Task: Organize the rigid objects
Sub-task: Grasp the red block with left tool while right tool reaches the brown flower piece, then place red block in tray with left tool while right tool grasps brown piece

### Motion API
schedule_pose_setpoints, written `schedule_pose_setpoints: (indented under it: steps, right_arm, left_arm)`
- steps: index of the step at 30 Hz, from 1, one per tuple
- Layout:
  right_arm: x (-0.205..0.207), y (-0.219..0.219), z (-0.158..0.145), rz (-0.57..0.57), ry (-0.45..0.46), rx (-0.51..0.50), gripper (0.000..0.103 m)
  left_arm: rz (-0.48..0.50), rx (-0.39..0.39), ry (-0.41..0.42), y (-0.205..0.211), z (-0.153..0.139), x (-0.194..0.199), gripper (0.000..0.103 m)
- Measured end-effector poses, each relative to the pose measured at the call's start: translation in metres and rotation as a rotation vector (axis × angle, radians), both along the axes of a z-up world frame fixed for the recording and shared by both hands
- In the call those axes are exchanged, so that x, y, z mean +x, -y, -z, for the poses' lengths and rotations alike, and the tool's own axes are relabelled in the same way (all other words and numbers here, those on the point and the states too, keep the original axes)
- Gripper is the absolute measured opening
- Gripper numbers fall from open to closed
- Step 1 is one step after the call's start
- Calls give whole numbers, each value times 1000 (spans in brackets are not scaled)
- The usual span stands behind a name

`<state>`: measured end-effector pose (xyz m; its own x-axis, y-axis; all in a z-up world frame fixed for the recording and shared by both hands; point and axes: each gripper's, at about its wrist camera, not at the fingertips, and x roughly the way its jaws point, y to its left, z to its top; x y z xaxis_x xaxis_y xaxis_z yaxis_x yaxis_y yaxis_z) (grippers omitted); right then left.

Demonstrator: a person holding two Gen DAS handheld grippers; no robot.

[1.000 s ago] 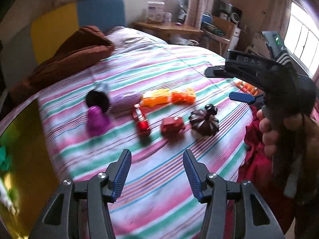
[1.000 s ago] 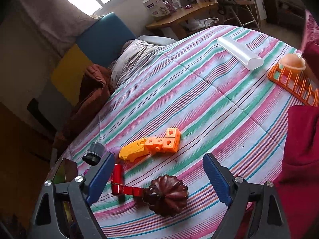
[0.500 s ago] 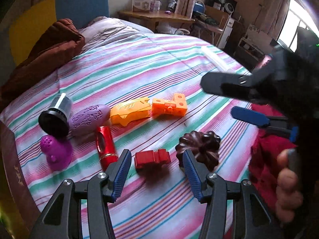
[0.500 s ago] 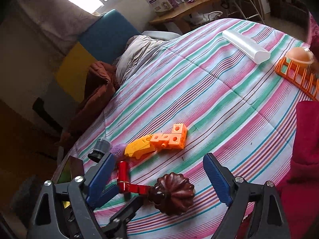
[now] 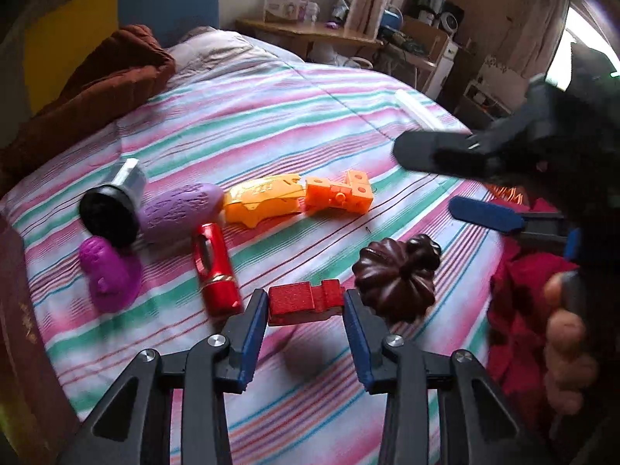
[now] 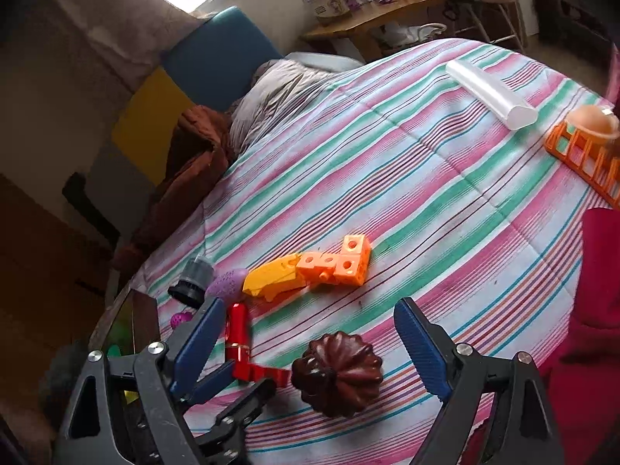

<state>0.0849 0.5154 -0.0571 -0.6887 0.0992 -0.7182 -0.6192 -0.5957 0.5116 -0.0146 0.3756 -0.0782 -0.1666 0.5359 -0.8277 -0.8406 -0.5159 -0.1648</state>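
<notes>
A small red toy truck lies on the striped bedspread. My left gripper is low over it, jaws closing, and both blue pads touch the truck's ends. Just right of it sits a dark brown pumpkin-shaped mould. Behind lie a red cylinder, a purple oval, a magenta piece, a black-and-silver cap, a yellow part and orange cube blocks. My right gripper hangs open above the mould, holding nothing.
At the far right stand an orange rack with a peach ball and a clear tube. A brown blanket lies at the head end. Red cloth covers the right edge. A hand holds the right gripper.
My left gripper has come forward and down onto the red truck, and its jaws have narrowed around it. The right gripper has hardly moved and stays wide.
</notes>
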Motion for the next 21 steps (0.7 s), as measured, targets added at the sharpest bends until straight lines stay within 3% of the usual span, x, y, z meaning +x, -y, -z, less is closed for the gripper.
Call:
schedule_pose_setpoints:
  steps: [5, 9, 19, 21]
  right_arm:
    - [-9, 10, 0, -60, 35, 36, 85]
    - [-17, 19, 1, -98, 78, 74, 64]
    - [-26, 34, 7, -161, 171, 129, 63]
    - [-32, 38, 15, -179, 228, 127, 56]
  left_arm:
    - [-55, 23, -6, 32, -14, 5, 39]
    - [-87, 43, -6, 60, -23, 10, 39]
    - [-174, 108, -31, 118, -51, 13, 40]
    - [-203, 118, -32, 131, -55, 10, 39]
